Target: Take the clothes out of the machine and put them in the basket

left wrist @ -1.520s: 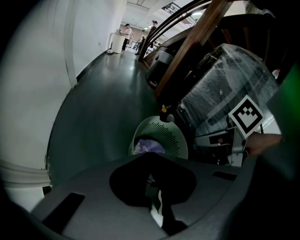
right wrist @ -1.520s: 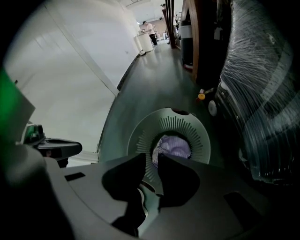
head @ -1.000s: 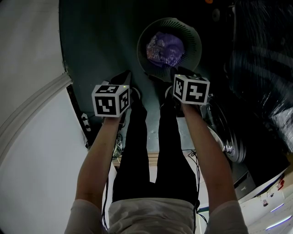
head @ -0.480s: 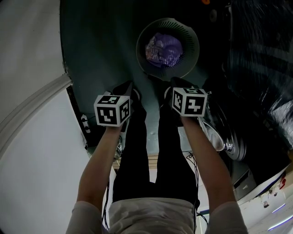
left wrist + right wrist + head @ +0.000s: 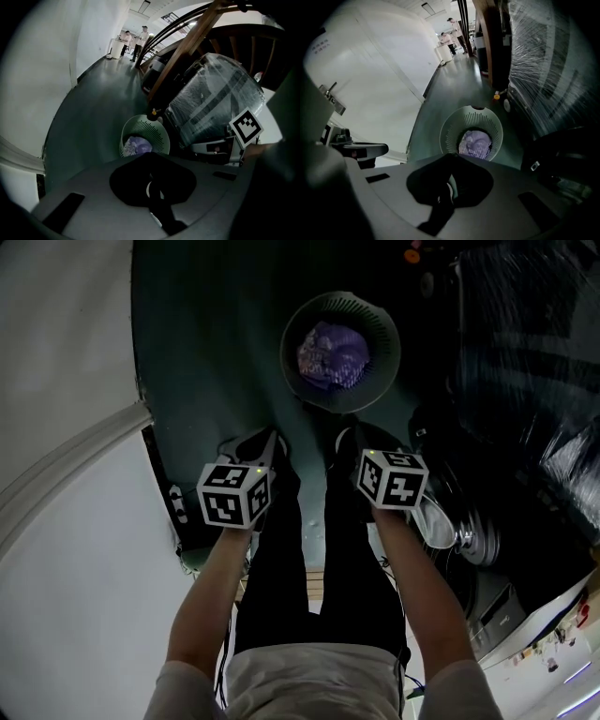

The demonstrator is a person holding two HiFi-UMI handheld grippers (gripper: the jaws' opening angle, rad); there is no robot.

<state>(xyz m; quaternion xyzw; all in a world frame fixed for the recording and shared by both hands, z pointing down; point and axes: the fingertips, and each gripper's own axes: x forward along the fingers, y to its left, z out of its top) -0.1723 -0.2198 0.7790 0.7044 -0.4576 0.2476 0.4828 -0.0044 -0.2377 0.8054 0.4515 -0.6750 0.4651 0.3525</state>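
- Left gripper [image 5: 151,180]: jaws are seen closed together, with nothing between them.
- Right gripper [image 5: 449,180]: jaws likewise clenched on nothing.
- Both are held side by side, pointed steeply down over the floor.
- Basket [image 5: 380,324]: round, stood upright on the floor with its mouth upward, ahead of both grippers and well apart from them. It is centred roughly between them, with the right gripper somewhat nearer.
- Clothes [image 5: 335,352]: a purple crumpled bundle lying inside the basket, at its bottom. No long axis or pointing direction can be made out, and none is offered by the round basket.
- Machine [image 5: 483,554]: taken to be the dark unit beside the right gripper, at the head view's right. Its inside is not shown, so any load left in it cannot be told.
- Judgement: the coming move turns on the machine lying to the right, so the right gripper is better placed to reach it.
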